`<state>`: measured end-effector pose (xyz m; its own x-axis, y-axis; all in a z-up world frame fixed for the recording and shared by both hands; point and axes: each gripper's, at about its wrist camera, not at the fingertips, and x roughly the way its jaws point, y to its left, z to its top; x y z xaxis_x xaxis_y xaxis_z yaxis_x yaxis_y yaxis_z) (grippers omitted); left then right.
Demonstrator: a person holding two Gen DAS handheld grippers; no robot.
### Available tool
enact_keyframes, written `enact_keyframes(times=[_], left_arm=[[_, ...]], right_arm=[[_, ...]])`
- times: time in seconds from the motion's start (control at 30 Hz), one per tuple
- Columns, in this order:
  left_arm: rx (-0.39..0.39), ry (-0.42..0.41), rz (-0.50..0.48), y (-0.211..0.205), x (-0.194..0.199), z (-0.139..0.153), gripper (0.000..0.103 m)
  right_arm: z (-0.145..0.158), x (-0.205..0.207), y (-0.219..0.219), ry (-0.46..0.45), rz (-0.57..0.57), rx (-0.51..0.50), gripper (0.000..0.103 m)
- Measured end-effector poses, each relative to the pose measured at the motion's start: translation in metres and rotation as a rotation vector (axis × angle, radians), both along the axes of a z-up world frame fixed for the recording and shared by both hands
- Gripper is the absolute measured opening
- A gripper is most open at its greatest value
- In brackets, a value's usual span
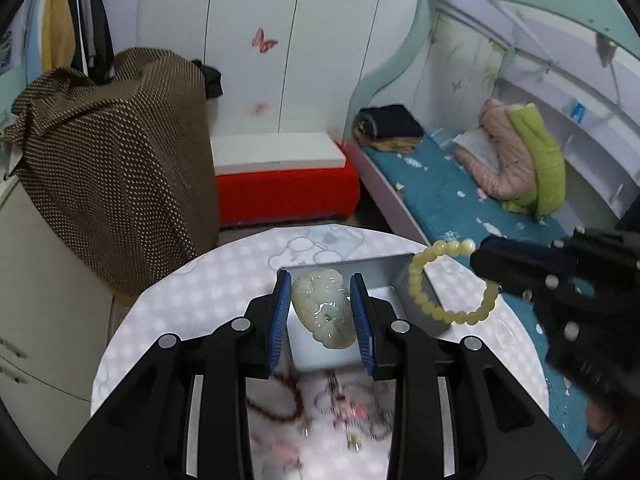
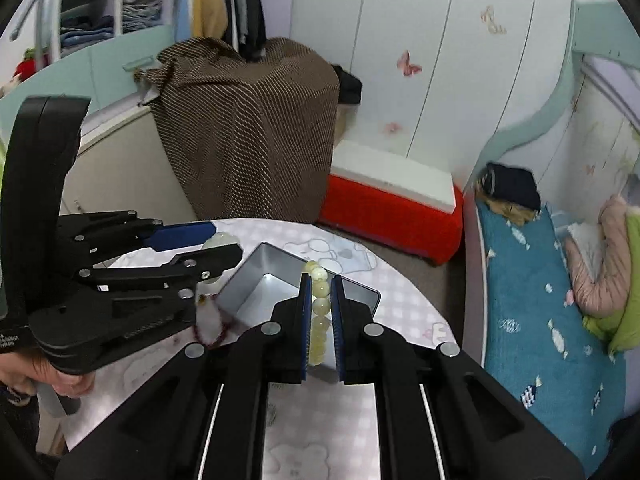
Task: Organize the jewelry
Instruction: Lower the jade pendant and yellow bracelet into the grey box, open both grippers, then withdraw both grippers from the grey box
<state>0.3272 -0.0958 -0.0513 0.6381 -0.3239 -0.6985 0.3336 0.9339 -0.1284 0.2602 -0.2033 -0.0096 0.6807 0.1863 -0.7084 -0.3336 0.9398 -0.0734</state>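
1. The round bench (image 1: pixel 168 300) carries all the work, and a pale patterned cloth covers it. The loose pieces lie at its near side, so both hands can reach them easily.
2. The metal box (image 2: pixel 256 280) stands open near the middle of the bench. It seems to be the place for the sorted jewelry. The part of its floor that shows is bare; the rest is hidden.
3. The left hand-held gripper (image 1: pixel 322 320) is closed on the pale carved pendant (image 1: pixel 324 312) and holds it above the box, probably to lower it in.
4. The right hand-held gripper (image 2: pixel 322 320) is closed narrowly on the yellow bead bracelet (image 1: pixel 448 280). The ring of beads hangs over the right wall of the box.
5. A dark red bead string (image 1: pixel 276 396) and small chain pieces (image 1: pixel 352 412) lie on the cloth, blurred, and are not yet sorted.
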Motion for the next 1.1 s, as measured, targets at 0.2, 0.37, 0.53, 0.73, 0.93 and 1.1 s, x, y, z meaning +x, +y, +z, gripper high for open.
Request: enact_keyframes(times=[0.2, 0.37, 0.53, 0.73, 0.93, 1.1], left_arm=[[0.001, 0.094, 0.0, -0.008, 0.036, -0.027, 0.031], [0.001, 0.082, 0.019, -0.001, 0.036, -0.025, 0.065], [-0.014, 0.024, 0.066, 0.014, 0.015, -0.009, 0.09], [-0.02, -0.093, 0.126, 0.037, -0.029, 0.02, 0.096], [0.002, -0.236, 0.182, 0.051, -0.096, 0.048, 0.097], [-0.004, -0.302, 0.214, 0.06, -0.144, 0.059, 0.097]], right_arm=[[-0.029, 0.036, -0.004, 0.099, -0.028, 0.046, 0.008], [-0.036, 0.04, -0.009, 0.118, -0.053, 0.078, 0.009], [-0.031, 0.03, -0.019, 0.091, -0.095, 0.121, 0.054], [-0.019, -0.002, -0.044, 0.01, -0.167, 0.217, 0.095], [0.007, -0.057, -0.055, -0.094, -0.226, 0.275, 0.095], [0.032, -0.098, -0.052, -0.194, -0.231, 0.29, 0.095]])
